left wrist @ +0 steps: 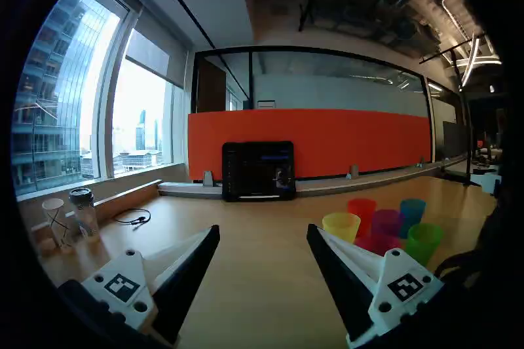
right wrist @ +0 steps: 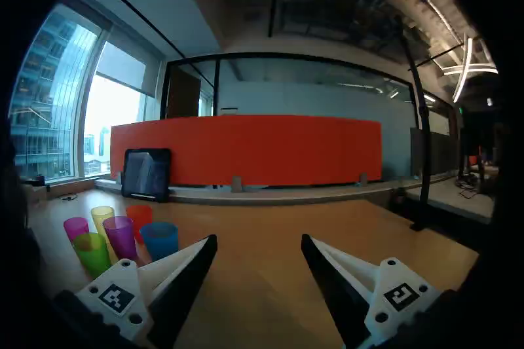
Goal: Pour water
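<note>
In the left gripper view, the left gripper [left wrist: 262, 231] hangs low over a wooden table [left wrist: 262, 283] with its jaws spread wide and nothing between them. Just beyond its right finger stands a tight cluster of plastic cups, all upright on the table: a yellow cup [left wrist: 341, 226] and a green cup [left wrist: 424, 241] nearest, a purple cup [left wrist: 386, 221] between them, and a red cup [left wrist: 361, 208] and a blue cup [left wrist: 412, 208] behind. In the right gripper view, the right gripper [right wrist: 257, 241] is also over the table, jaws spread and holding nothing, and there the same cluster sits beyond its left finger. Farther back, a dark tablet [left wrist: 259, 171] leans upright at the far edge of the table, against an orange panel [left wrist: 340, 143]. Off to the left, a black cable [left wrist: 134, 218] lies on the table, and a lidded cup [left wrist: 82, 208] stands on the ledge below the big window [left wrist: 59, 120].
</note>
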Tool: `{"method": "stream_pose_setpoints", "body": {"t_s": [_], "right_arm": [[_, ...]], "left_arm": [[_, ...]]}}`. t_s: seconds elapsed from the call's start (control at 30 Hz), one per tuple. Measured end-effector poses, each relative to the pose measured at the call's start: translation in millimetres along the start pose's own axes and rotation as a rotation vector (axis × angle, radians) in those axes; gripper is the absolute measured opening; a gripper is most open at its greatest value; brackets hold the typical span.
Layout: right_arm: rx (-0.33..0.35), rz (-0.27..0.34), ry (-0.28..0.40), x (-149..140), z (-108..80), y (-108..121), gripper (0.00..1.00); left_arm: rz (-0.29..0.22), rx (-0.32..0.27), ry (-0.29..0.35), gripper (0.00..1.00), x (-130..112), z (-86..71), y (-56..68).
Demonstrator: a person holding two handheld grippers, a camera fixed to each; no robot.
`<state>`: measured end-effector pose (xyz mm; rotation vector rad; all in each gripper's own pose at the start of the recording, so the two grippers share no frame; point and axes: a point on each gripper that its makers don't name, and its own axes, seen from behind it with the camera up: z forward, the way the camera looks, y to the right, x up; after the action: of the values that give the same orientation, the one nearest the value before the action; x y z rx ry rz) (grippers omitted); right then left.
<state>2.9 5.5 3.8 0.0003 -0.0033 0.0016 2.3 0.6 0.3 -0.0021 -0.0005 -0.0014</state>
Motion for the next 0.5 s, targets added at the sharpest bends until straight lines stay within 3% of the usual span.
{"method": "stream_pose_setpoints", "body": {"t_s": [0.27,0.5], "right_arm": [[0.029,0.004,-0.04,31.0,2.5,3.3,0.99],[0.079,0.024,-0.04,82.2,7.7,-0.7,0.99]], "left_arm": [[-0.006,-0.039,-0.004,0.99,37.5,6.2,5.6],[-0.01,-0.062,-0.019,0.99,79.7,15.7,3.8]]}}
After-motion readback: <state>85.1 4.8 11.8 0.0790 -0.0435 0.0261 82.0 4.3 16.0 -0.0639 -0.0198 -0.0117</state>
